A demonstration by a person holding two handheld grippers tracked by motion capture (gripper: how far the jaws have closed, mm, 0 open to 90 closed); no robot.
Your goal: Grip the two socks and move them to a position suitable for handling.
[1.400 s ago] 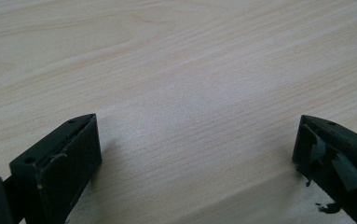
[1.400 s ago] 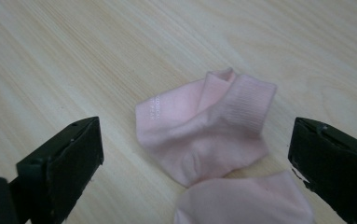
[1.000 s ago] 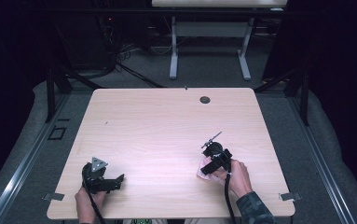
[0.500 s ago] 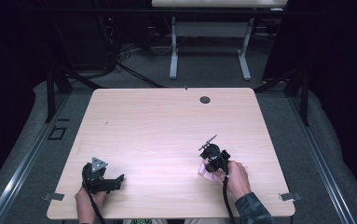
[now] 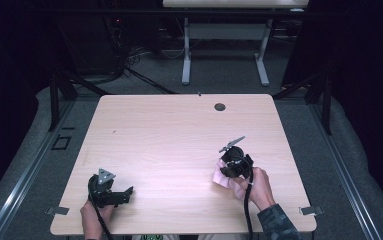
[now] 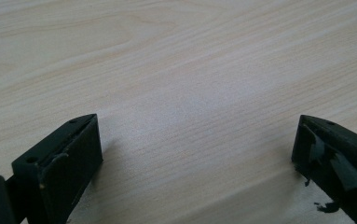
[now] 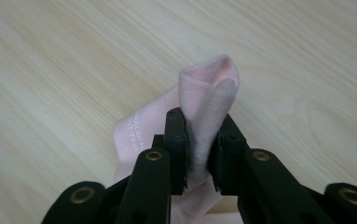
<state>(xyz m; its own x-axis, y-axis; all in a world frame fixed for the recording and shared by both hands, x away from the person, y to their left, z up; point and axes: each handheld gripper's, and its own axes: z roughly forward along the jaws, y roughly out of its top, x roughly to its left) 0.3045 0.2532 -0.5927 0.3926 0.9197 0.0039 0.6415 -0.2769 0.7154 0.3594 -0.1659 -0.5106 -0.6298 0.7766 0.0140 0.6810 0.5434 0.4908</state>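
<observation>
A small pale pink cloth [image 7: 209, 93] with faint white lettering is bunched into an upright fold between the jaws of my right gripper [image 7: 199, 144]. Those jaws have just been closing and now pinch the fold. In the high view the right gripper [image 5: 226, 172] points down at the pink cloth [image 5: 220, 178] near the table's front right, with part of the cloth still on the wood. My left gripper [image 5: 124, 195] rests at the front left, held by a hand. Its jaws [image 6: 195, 154] stand wide open over bare wood.
The light wooden table [image 5: 179, 130] has a dark round cable hole [image 5: 220, 106] near its far edge. Behind it stands a white desk frame [image 5: 224, 55] on dark floor. Black cables trail from both grippers toward the front edge.
The right gripper has tilted, shifted slightly and lifted a little, drawing the pink cloth up with it. The left gripper has stayed put.
</observation>
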